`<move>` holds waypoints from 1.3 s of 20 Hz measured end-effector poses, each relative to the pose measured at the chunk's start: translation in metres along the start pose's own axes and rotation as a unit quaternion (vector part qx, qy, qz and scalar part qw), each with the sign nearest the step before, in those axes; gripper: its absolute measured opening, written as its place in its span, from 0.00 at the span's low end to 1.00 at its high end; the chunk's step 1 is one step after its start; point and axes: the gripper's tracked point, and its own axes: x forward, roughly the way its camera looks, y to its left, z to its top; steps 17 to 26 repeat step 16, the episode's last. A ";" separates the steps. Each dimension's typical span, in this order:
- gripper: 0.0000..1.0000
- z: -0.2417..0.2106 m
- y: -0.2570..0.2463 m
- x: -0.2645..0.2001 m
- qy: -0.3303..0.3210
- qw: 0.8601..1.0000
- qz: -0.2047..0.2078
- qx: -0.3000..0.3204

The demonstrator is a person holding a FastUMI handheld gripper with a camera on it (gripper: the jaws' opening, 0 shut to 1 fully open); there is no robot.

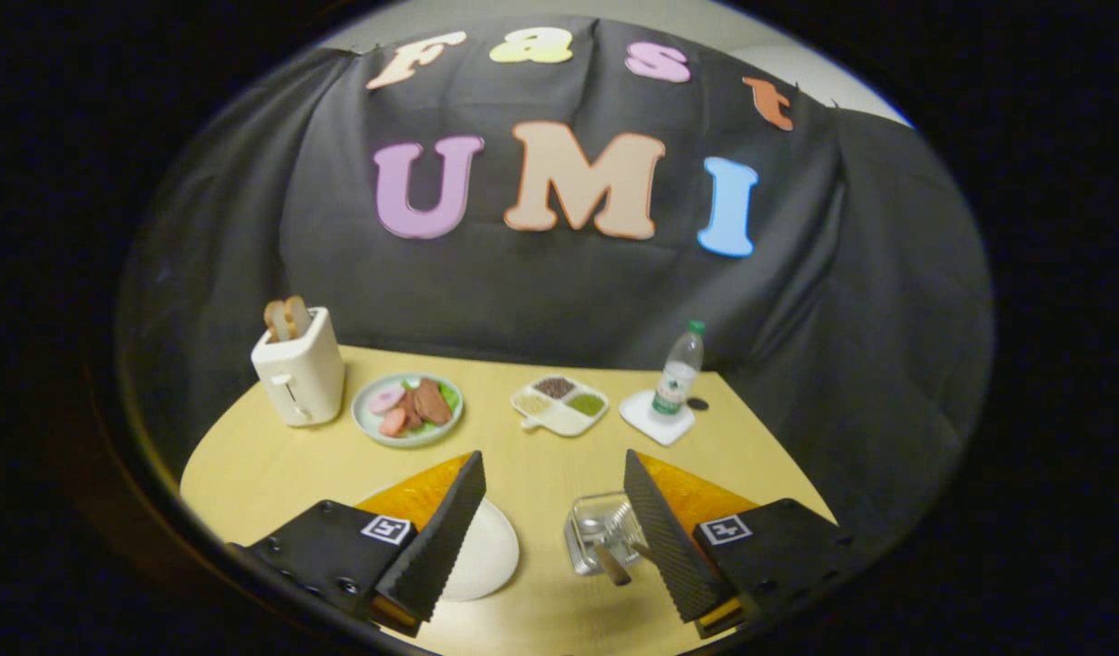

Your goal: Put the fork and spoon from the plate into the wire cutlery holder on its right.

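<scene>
My gripper point(552, 465) hangs open above the yellow table point(541, 456), with nothing between its fingers. A white plate point(488, 558) lies below the left finger, which hides part of it; the part I can see is bare. To the plate's right, the wire cutlery holder point(589, 528) stands against the right finger, half hidden by it. Metal cutlery rests inside it, and a handle point(611, 565) pokes out toward me. I cannot tell fork from spoon.
Beyond the fingers stand a cream toaster point(300, 375) with bread slices, a green plate of food point(407, 409), a divided snack tray point(561, 405), and a water bottle point(680, 372) on a white coaster point(652, 421). Black cloth walls the table's back.
</scene>
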 end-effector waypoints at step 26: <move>0.98 0.027 0.043 -0.021 -0.136 0.991 -0.002 0.017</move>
